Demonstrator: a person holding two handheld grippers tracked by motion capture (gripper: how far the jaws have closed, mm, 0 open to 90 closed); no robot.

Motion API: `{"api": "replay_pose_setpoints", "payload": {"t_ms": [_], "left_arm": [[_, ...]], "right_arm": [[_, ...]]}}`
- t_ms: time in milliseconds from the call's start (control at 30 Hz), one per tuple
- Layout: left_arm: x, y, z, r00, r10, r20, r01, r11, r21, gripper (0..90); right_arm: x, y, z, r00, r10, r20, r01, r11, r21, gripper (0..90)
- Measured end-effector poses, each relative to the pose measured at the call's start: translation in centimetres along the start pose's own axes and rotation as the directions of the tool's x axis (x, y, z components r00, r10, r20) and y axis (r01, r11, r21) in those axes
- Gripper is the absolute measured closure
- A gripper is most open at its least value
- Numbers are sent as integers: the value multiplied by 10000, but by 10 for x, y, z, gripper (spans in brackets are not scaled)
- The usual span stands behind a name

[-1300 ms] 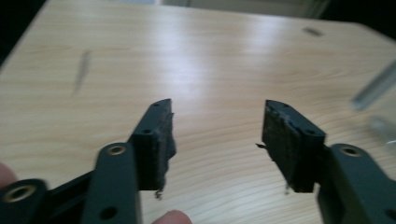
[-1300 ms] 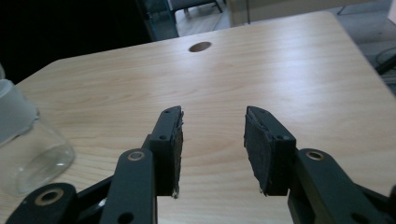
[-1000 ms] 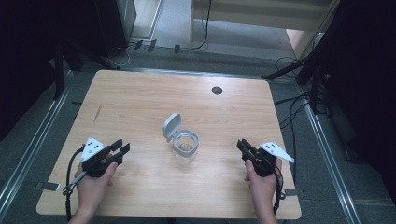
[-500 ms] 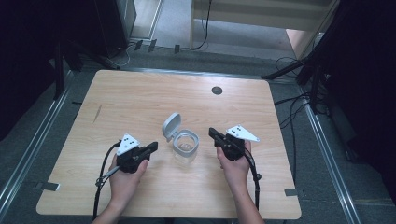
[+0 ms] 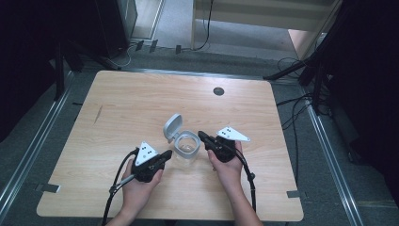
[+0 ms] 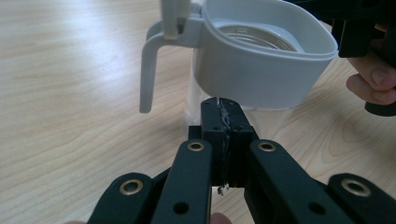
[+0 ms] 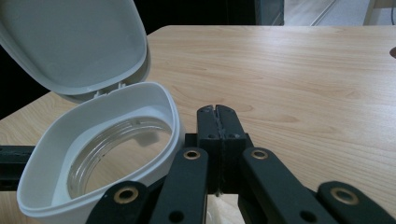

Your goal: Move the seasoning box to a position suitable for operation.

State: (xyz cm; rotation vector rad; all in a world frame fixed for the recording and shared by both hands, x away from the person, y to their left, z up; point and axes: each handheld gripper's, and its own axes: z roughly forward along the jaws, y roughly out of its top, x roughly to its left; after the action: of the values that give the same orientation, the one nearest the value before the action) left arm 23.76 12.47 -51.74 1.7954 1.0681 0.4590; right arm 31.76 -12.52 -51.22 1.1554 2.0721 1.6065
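1. Jaws, left gripper (image 6: 223, 109): pressed together, nothing between them; tips just beside the clear body of the container, below its grey collar.
2. Jaws, right gripper (image 7: 218, 113): likewise pressed together and empty, tips close against the collar's outer wall.
3. Clear jar with grey flip-top collar (image 5: 187, 147): stands upright near the middle of the wooden table (image 5: 141, 99), between the two grippers. Interior appears empty.
4. Hinged lid (image 5: 172, 126): raised, tilted back on the far-left side of the collar. Handle or latch tab (image 6: 148, 74) hangs down one side.
5. Risk, judged: the jar looks light and top-heavy with the lid up; a push from closed tips on one side alone could slide or tip it.
6. Risk, judged: uneven pressure from both sides could spin it out from between them.
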Motion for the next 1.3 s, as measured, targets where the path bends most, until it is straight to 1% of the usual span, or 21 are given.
{"api": "replay_pose_setpoints", "payload": {"t_ms": [33,67,133,167,200,300,400,433,467,500,533,567,600,733,833,1067,1100,1133,1200,1267,1300], "left_arm": [[0,0,0,10000,0,0,0,10000,0,900],[0,0,1,9999,-86,112,85,9999,89,898],[0,-1,2,9999,-74,101,73,9999,109,892],[1,-1,2,10000,-76,57,75,9999,132,894],[2,-2,1,9998,-135,114,133,9998,161,893],[5,-3,-1,9997,-259,41,258,9995,175,886],[10,-3,-3,9993,-379,-36,380,9992,146,879],[12,-3,-4,9992,-400,-73,401,9991,143,875],[12,-3,-4,9992,-400,-73,401,9991,143,874],[14,-3,-5,9991,-417,-72,418,9990,128,874],[16,-2,-6,9988,-486,-118,487,9988,90,872],[16,-2,-6,9988,-486,-118,487,9988,90,872],[18,-1,-7,9985,-539,-116,539,9985,50,872],[21,-1,-9,9982,-573,-170,574,9984,17,872],[21,-1,-10,9979,-592,-260,593,9982,13,868],[26,-5,-13,9978,-607,-279,610,9981,98,872],[27,-6,-13,9976,-643,-254,646,9979,95,867],[28,-6,-14,9977,-634,-229,636,9979,93,857],[31,-7,-16,9973,-700,-207,701,9975,73,805],[38,-9,-21,9967,-762,-261,756,9968,-256,708],[38,-9,-21,9967,-762,-261,756,9968,-256,665]], "right_arm": [[0,0,0,10000,0,0,0,10000,0,900],[2,-1,0,9999,15,-101,-14,10000,66,900],[3,-2,-1,9999,0,-114,1,9999,109,900],[6,-3,-1,9999,-34,-102,35,9999,137,900],[8,-4,-1,10000,4,-76,-3,9999,135,900],[12,-7,-2,9999,127,-38,-126,9998,181,900],[19,-11,-3,10000,20,15,-20,9996,280,900],[21,-12,-4,10000,-90,-3,90,9996,282,900],[21,-12,-4,10000,-90,-3,90,9996,282,900],[24,-12,-5,9999,-105,-45,107,9996,261,900],[29,-14,-6,9997,-261,-43,262,9992,293,900],[29,-14,-6,9997,-261,-43,262,9992,293,900],[33,-15,-8,9994,-344,-14,345,9990,296,900],[38,-18,-11,9994,-338,-90,340,9989,308,900],[42,-18,-13,9995,-324,-72,326,9990,319,900],[53,-21,-15,9996,-288,34,287,9991,300,900],[55,-22,-15,9990,-443,48,441,9985,333,900],[55,-22,-15,9990,-438,47,436,9984,362,900],[54,-23,-14,9987,-511,42,509,9980,387,900],[53,-23,-12,9987,-504,111,498,9979,420,900],[53,-23,-12,9987,-504,111,498,9979,420,900]]}}
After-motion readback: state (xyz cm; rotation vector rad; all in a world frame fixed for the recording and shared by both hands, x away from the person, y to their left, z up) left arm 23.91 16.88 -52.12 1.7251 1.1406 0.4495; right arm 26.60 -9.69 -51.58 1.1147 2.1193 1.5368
